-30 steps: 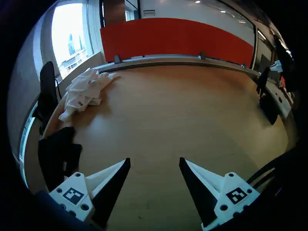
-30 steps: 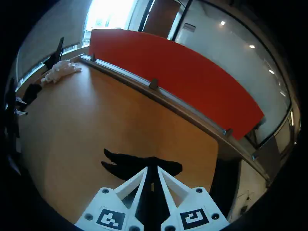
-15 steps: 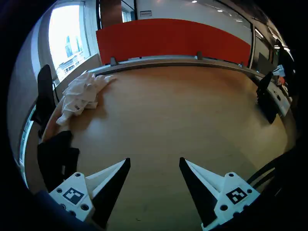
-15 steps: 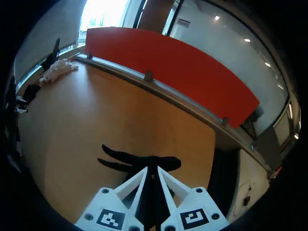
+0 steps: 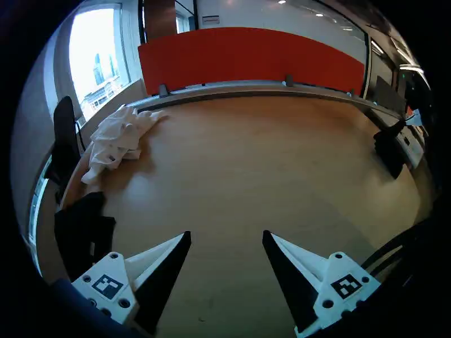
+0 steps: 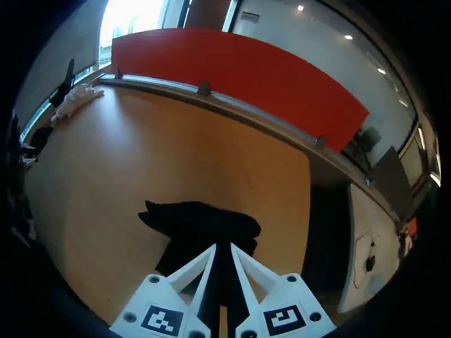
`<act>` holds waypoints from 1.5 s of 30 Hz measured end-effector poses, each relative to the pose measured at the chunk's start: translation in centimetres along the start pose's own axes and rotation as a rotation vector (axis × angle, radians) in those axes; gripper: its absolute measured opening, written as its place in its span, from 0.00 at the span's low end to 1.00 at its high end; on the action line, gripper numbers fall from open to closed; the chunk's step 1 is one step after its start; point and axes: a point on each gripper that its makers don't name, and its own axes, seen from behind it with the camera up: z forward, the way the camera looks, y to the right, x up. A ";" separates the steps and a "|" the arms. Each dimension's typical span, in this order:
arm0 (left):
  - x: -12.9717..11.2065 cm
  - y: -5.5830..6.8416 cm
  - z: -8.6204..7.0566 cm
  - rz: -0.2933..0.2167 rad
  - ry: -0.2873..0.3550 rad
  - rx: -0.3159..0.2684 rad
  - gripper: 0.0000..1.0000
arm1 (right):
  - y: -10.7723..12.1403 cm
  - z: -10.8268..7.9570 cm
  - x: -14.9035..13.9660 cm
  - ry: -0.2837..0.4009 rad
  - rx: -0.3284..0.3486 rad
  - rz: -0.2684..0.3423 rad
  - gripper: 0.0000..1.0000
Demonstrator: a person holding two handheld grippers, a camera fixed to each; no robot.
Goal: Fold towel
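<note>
A crumpled white towel lies at the far left of the wooden table; in the right gripper view it is small and far off. A black cloth is bunched on the table right in front of my right gripper, whose fingers are shut on its near part. My left gripper hovers open above bare wood with nothing between its fingers. A second black cloth hangs at the table's left edge beside the left finger.
An orange partition on a grey rail runs along the table's far edge. A black chair stands beyond the left edge under a bright window. A dark shape sits at the table's right edge. The floor drops off past the table's right end.
The right gripper view has swung right, and the black cloth in front of it has spread from thin strands into a wider bunch. The left gripper has hardly moved.
</note>
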 end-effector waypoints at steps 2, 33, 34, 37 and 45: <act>0.0 0.0 -0.1 0.001 0.001 0.001 0.94 | 0.0 0.0 -0.9 -0.012 0.000 0.014 0.04; -0.9 -0.9 -0.8 0.005 -0.009 0.015 0.94 | 1.8 1.4 -9.2 -0.197 -0.053 0.115 0.04; -1.0 -1.0 -0.8 0.005 -0.010 0.016 0.94 | 1.9 1.5 -9.5 -0.204 -0.055 0.118 0.04; -1.1 -1.1 -0.8 0.003 -0.012 0.018 0.94 | 1.9 1.8 -10.3 -0.221 -0.064 0.127 0.04; -1.3 -1.4 -0.8 0.007 -0.019 0.021 0.94 | 1.6 2.5 -12.1 -0.254 -0.072 0.159 0.04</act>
